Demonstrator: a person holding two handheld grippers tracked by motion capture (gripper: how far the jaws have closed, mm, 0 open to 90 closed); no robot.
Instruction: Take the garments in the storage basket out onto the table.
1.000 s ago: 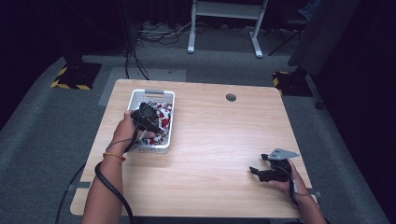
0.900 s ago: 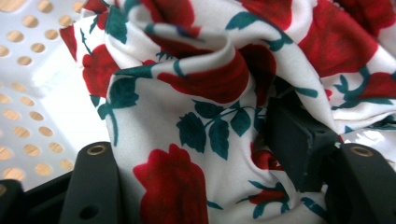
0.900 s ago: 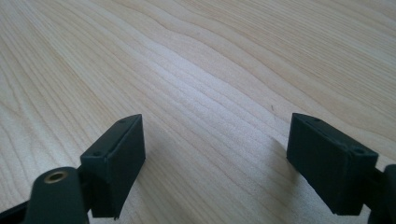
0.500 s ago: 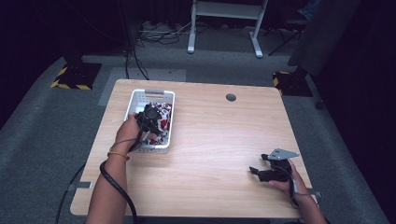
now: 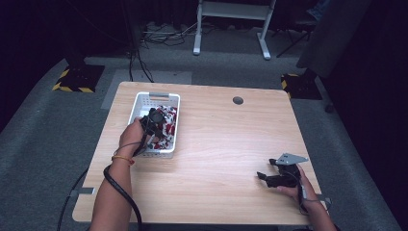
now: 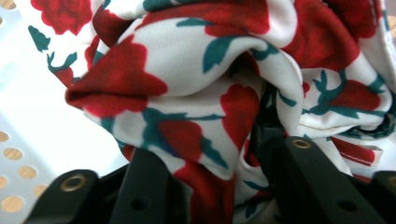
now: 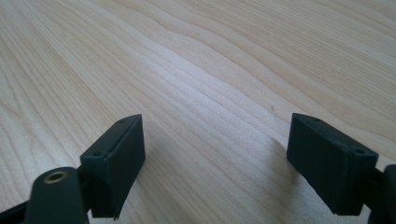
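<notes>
A white cloth with red roses and green leaves [image 5: 169,120] lies crumpled in a white perforated basket [image 5: 155,95] at the table's left. My left gripper [image 5: 154,121] is pushed down into it. In the left gripper view the cloth [image 6: 196,70] bulges between the two black jaws of the left gripper [image 6: 219,158], which stand apart with their tips buried in the folds; the basket [image 6: 28,116] wall shows at left. My right gripper [image 5: 262,176] rests low over the bare table near the front right, and the right gripper [image 7: 215,154] is open with nothing between its fingers.
The wooden table [image 5: 226,144] has a round cable hole [image 5: 237,100] near its far edge. Beyond the table stand a white metal frame [image 5: 231,19] and cables on the grey floor. A black cable trails from the left gripper off the front edge.
The left gripper has sunk deeper into the basket, toward the cloth's near end. The right gripper has stayed where it was.
</notes>
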